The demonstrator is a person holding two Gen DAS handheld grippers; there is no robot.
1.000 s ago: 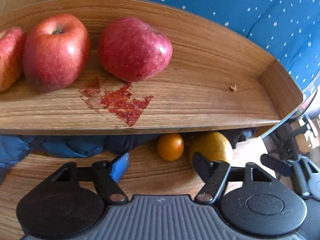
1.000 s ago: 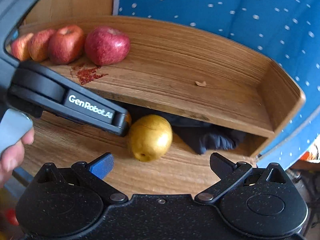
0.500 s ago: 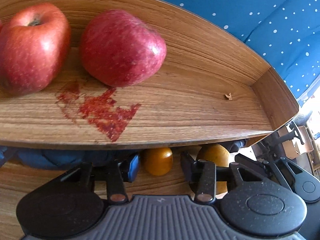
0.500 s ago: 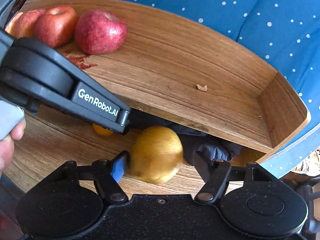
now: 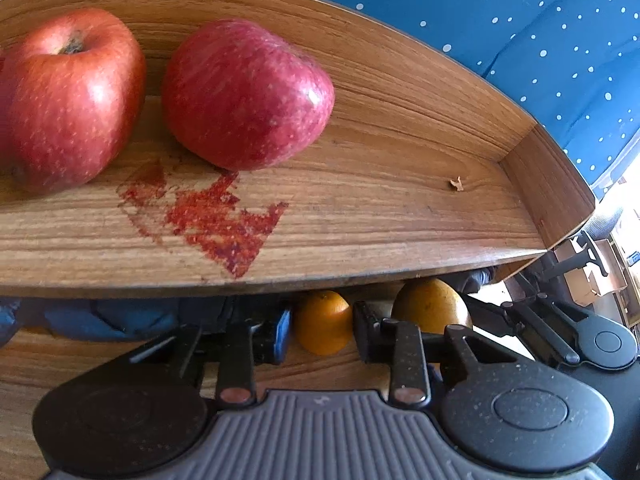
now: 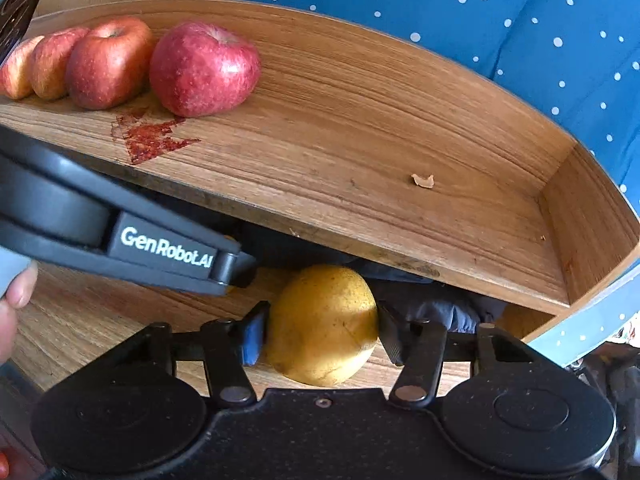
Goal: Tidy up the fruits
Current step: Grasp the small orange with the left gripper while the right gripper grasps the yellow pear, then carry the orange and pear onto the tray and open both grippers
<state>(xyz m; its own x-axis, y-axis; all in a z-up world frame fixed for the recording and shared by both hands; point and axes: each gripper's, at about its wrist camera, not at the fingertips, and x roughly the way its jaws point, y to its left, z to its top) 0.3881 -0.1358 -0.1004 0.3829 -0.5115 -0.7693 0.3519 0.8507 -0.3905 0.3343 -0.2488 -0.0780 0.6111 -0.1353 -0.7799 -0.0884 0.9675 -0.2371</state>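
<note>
Right gripper (image 6: 320, 330) around yellow pear (image 6: 322, 326)

Bright daylight from the right, glare on the apples (image 5: 244, 96), strong fisheye bending, slight blur.

A curved wooden shelf (image 6: 360, 128) with a low wall along its back and right end sits up ahead of both grippers. On its left part stand red round apples in a row, side by side. The dark red apple (image 6: 202, 68) is the one furthest right. The brighter red apple (image 6: 106, 62) is just to its left. Two more apples (image 6: 38, 64) are past that. A red crumbly stain (image 6: 150, 138) lies on the wood just in front of the apples. A tiny tan scrap (image 6: 422, 180) lies far to the right, well apart from them. Under the shelf is a wooden tabletop (image 6: 80, 320). A crumpled dark blue cloth (image 5: 108, 314) lies on it, beneath the shelf.
</note>
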